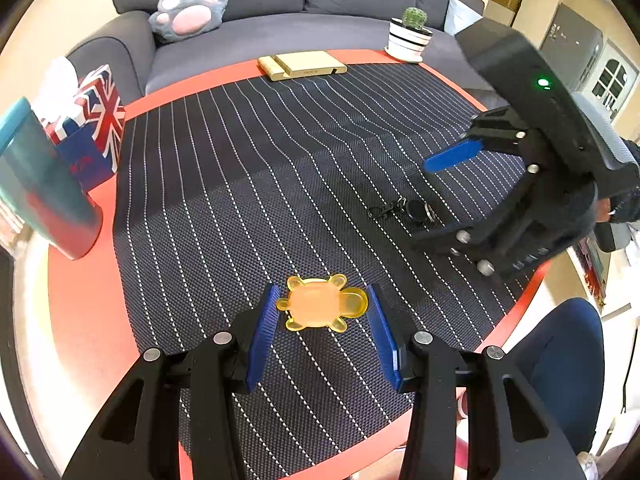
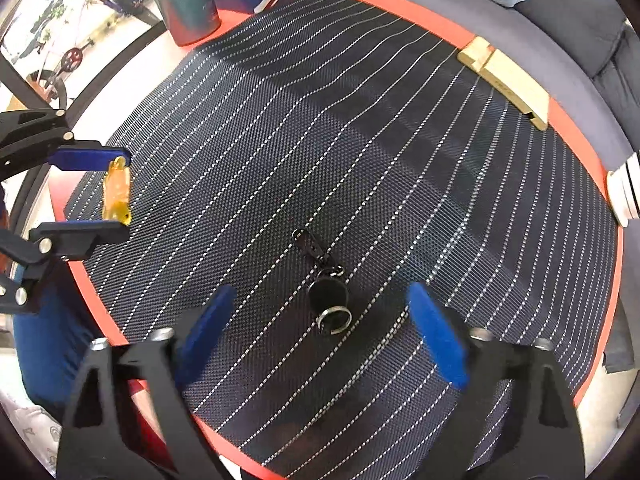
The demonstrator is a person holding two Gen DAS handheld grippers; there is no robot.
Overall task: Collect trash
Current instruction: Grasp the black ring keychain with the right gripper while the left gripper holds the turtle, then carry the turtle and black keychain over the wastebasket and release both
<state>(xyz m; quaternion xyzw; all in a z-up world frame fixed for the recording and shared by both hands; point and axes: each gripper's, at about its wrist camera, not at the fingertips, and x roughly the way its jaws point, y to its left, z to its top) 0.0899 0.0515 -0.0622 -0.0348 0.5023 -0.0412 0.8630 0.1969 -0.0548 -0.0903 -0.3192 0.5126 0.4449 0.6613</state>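
An orange translucent turtle-shaped piece [image 1: 322,307] lies on the dark striped mat [image 1: 280,160], between the open blue fingers of my left gripper [image 1: 323,300]; the pads stand close on both sides, apart from it. It also shows in the right wrist view [image 2: 117,191], between the left gripper's [image 2: 116,192] pads. My right gripper [image 2: 320,296] is open and empty above a black key fob with a ring [image 2: 330,298], which also shows in the left wrist view [image 1: 404,210] under the right gripper [image 1: 440,196].
A round red table [image 1: 80,300] carries the mat. A teal cup [image 1: 36,184] and a Union Jack tissue box [image 1: 90,128] stand at the left edge. A wooden stand [image 1: 302,65] and a potted cactus [image 1: 411,36] sit at the far edge. A grey sofa [image 1: 260,8] lies behind.
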